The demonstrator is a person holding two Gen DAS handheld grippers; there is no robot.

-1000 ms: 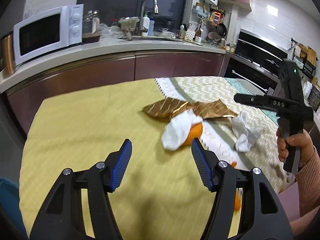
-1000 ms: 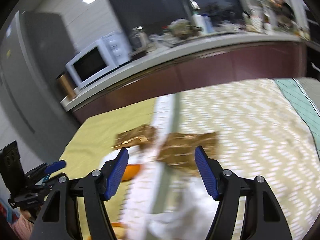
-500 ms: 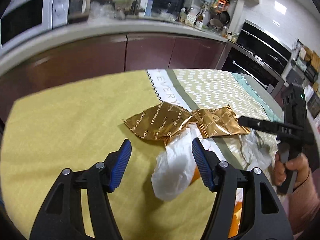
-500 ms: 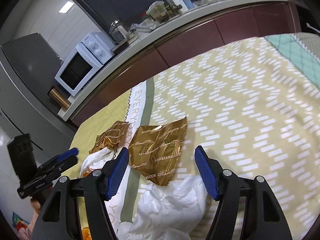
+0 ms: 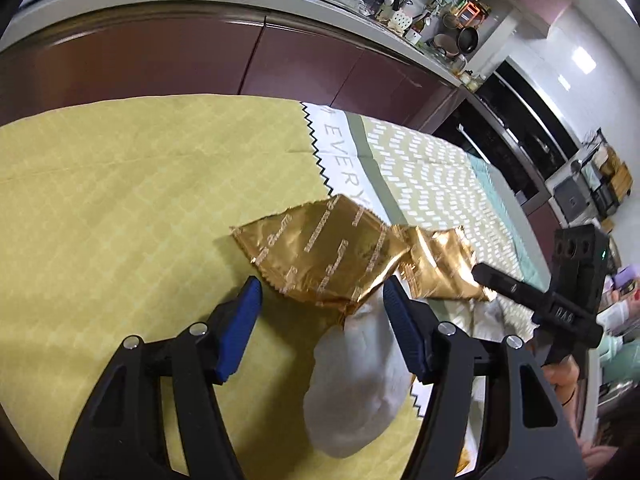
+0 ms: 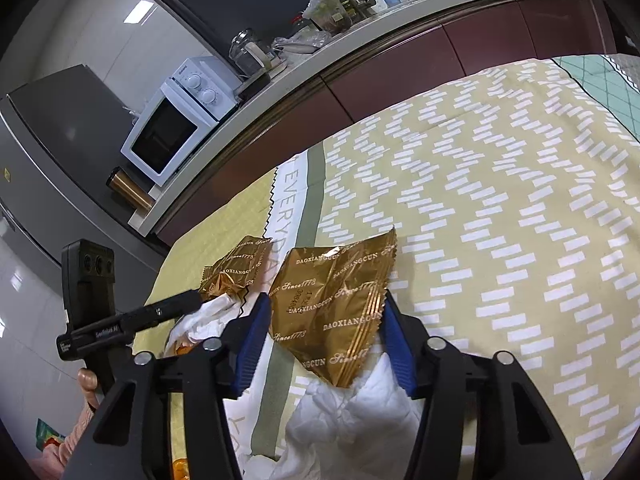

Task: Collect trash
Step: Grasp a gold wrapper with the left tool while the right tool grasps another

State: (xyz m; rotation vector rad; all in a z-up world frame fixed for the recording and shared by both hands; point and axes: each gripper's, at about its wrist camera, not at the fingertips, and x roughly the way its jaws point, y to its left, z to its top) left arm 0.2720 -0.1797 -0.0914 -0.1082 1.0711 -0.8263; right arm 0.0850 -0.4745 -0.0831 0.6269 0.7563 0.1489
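Both claws (image 5: 320, 300) (image 6: 322, 320) advanced across patterned tablecloth (image 5: 120, 200).

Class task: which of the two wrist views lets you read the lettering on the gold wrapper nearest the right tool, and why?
The right wrist view: the gold wrapper lies flat between the right tool fingers, its lettering readable. In the left wrist view it sits farther off, glare-washed, print unreadable.
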